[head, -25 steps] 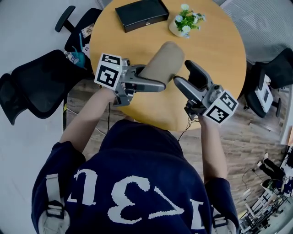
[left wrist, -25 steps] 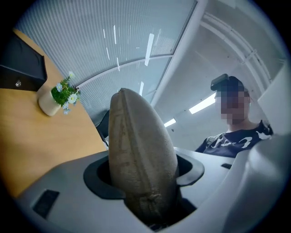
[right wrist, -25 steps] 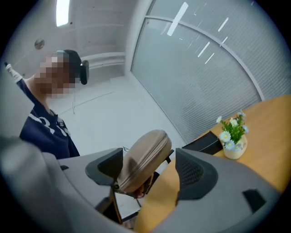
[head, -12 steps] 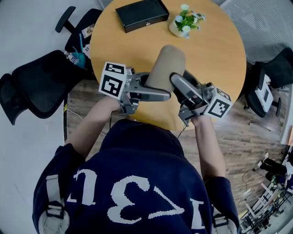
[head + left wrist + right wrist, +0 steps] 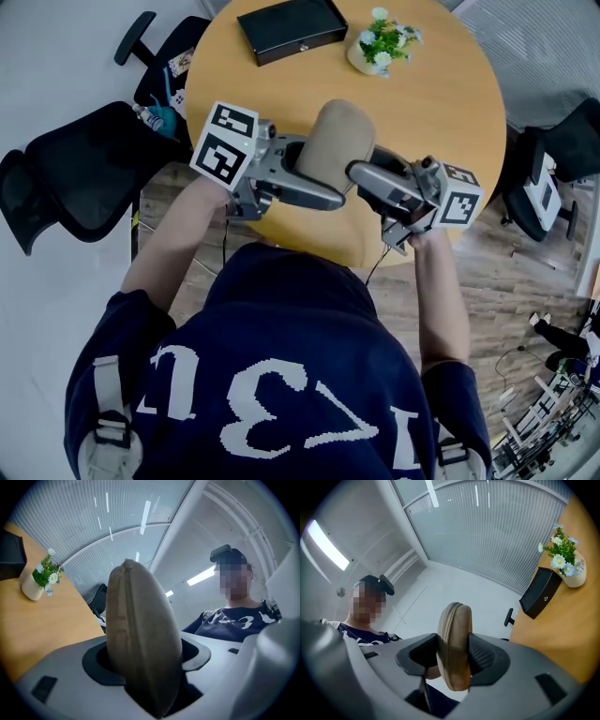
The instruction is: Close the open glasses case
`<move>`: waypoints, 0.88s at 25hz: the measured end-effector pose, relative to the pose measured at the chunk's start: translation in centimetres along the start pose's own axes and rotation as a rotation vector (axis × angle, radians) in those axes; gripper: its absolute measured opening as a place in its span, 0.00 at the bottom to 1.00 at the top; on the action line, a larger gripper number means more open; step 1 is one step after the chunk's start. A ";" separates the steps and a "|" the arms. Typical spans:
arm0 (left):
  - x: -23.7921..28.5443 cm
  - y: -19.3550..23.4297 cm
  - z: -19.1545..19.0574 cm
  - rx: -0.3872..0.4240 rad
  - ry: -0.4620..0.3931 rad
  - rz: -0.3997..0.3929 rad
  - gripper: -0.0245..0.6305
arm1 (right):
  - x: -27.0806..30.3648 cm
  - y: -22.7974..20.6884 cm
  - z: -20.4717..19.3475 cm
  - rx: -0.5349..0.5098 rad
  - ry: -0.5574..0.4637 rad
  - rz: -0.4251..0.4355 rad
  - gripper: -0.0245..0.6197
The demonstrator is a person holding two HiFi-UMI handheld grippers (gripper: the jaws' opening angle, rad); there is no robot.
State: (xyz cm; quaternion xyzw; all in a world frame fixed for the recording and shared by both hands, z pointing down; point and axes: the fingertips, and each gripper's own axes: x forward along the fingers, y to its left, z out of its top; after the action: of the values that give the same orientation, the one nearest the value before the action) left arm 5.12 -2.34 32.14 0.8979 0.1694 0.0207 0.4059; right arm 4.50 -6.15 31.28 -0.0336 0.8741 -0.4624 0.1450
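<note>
A tan glasses case (image 5: 333,141) hangs in the air over the round wooden table (image 5: 441,103), its two halves lying together along a seam. My left gripper (image 5: 319,173) is shut on the case's left side. In the left gripper view the case (image 5: 140,639) stands wedged between both jaws of the gripper (image 5: 145,667). My right gripper (image 5: 370,169) comes in from the right; its jaws have just been closing. In the right gripper view both pads press on the case (image 5: 454,644), so that gripper (image 5: 452,660) is shut on it.
A black box (image 5: 289,28) and a small pot of white flowers (image 5: 380,47) stand at the table's far side. Black office chairs sit to the left (image 5: 75,173) and to the right (image 5: 553,169) of the table. The person's body fills the lower half of the head view.
The right gripper has rolled, swung left onto the case and narrowed its jaws around it. The left gripper and the case have risen slightly.
</note>
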 end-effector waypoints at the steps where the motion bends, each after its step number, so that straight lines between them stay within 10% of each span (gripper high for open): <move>1: 0.1 -0.1 -0.1 0.002 0.023 -0.002 0.49 | 0.2 0.1 -0.3 -0.013 0.032 0.002 0.38; 9: -0.4 1.2 1.7 -0.010 -0.008 0.054 0.49 | 0.9 -0.4 1.2 -0.180 0.069 -0.065 0.39; 15: -5.6 4.8 7.2 -0.048 -0.379 0.270 0.48 | -1.5 -2.8 2.7 -0.383 -0.041 -0.357 0.40; 22: -7.8 5.0 11.6 -0.036 -0.636 0.403 0.48 | 3.1 -4.1 -3.1 -0.193 0.042 -0.291 0.40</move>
State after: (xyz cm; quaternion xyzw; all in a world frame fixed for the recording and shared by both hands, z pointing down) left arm 1.27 -16.29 28.87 0.8675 -0.1455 -0.1766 0.4416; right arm 0.36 -6.59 35.60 -0.1640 0.9032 -0.3930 0.0542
